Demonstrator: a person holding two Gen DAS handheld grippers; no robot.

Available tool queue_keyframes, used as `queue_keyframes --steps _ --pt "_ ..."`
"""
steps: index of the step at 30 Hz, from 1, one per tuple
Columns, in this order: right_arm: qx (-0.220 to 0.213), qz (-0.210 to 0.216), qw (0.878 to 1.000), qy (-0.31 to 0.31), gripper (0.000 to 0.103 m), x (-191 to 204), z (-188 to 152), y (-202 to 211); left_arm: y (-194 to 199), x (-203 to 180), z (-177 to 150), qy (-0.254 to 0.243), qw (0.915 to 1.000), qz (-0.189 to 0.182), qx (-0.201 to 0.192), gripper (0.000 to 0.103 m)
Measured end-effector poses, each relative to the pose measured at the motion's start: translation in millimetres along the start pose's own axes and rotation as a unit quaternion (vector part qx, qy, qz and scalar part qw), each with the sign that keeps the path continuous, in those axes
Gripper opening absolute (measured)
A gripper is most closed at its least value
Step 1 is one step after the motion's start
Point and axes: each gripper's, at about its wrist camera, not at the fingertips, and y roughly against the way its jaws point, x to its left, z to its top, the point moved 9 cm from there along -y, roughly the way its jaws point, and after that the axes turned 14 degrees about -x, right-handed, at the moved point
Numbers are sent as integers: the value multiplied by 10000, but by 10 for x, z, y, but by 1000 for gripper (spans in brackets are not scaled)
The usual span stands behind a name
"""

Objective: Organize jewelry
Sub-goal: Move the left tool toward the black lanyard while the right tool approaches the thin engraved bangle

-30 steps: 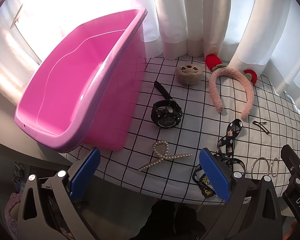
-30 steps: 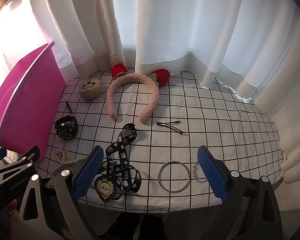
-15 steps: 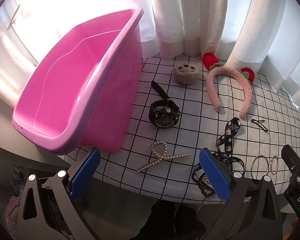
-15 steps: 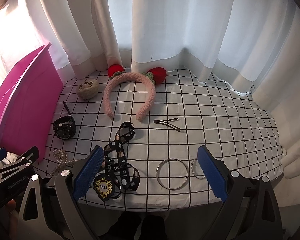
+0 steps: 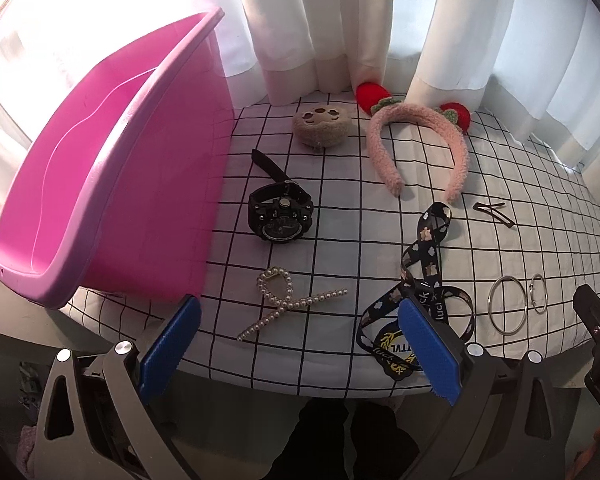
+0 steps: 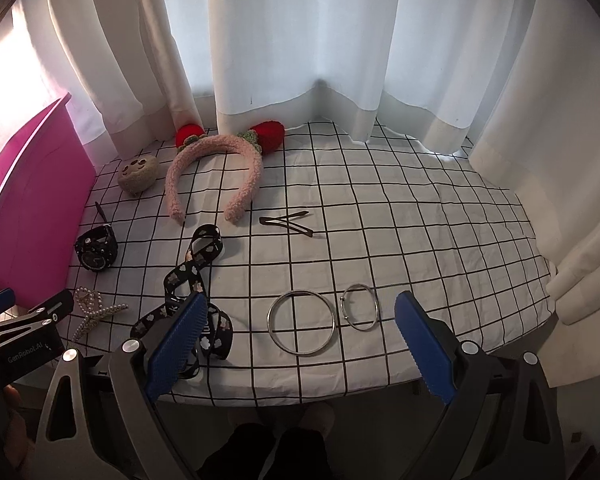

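Observation:
On the checked cloth lie a black watch (image 5: pixel 281 216), a pearl hair clip (image 5: pixel 286 306), a black patterned lanyard (image 5: pixel 424 280), a pink fluffy headband (image 5: pixel 420 136), a beige plush clip (image 5: pixel 320 128), two dark hairpins (image 6: pixel 286 224) and two silver bangles (image 6: pixel 301 328) (image 6: pixel 360 306). A pink tub (image 5: pixel 80 168) stands at the left. My left gripper (image 5: pixel 296 344) hangs open at the table's front edge, just short of the pearl clip. My right gripper (image 6: pixel 300 344) is open too, with the larger bangle between its blue pads (image 6: pixel 420 344). Both hold nothing.
White curtains (image 6: pixel 300 60) hang right behind the table and along its right side. The table's front edge (image 6: pixel 300 396) lies just under both grippers. A person's dark trousers and feet show below. The right half of the cloth (image 6: pixel 440 232) carries no objects.
Both grippers have moved forward and lower over the table's front edge. The bangles now sit between the right gripper's pads. Nothing on the cloth has shifted.

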Motion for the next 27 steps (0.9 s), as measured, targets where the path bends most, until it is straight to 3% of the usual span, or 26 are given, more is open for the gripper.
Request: queue_keyframes --steps 7,18,27 --pt "161 10 9998 144 90 -267 -184 -156 -51 -287 -160 -153 9999 -35 -2 97" --pt "526 302 9972 445 90 -827 -462 -653 -173 -732 -436 152 9994 272 136 97" --pt "770 590 9915 863 90 -915 -622 -1037 -357 -939 -529 311 9980 502 236 97"
